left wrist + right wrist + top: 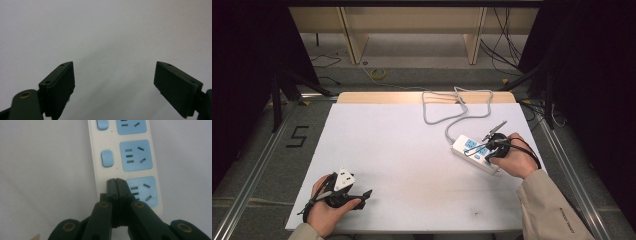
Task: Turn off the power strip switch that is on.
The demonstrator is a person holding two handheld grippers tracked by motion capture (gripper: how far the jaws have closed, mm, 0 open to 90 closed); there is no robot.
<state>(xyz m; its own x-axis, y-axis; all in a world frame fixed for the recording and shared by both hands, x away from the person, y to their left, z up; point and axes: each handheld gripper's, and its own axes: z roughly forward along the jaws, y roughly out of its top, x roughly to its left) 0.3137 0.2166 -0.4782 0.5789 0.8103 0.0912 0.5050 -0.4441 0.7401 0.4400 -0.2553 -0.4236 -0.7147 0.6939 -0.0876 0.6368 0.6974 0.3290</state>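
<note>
A white power strip (pixel 474 153) with blue sockets is seen at the right of the high view, lying flat on the white table (pixel 402 150), its grey cord (pixel 452 112) looping toward the upper centre. The right gripper (pixel 116 181) is held over the strip's near end with its jaws pressed together and nothing between them; in the right gripper view their tips cover the spot where the lowest blue rocker switch would be expected, beside the bottom socket (pixel 143 191). The step in hand is judged to be the pressing of that switch. A short, straight push downward seems called for next. The left gripper (pixel 115 82), at the lower left of the high view, is kept spread wide and empty above bare table. The switch under the tips is hidden, so contact cannot be confirmed; the strip's upper end is cut off at the top of the frame.
</note>
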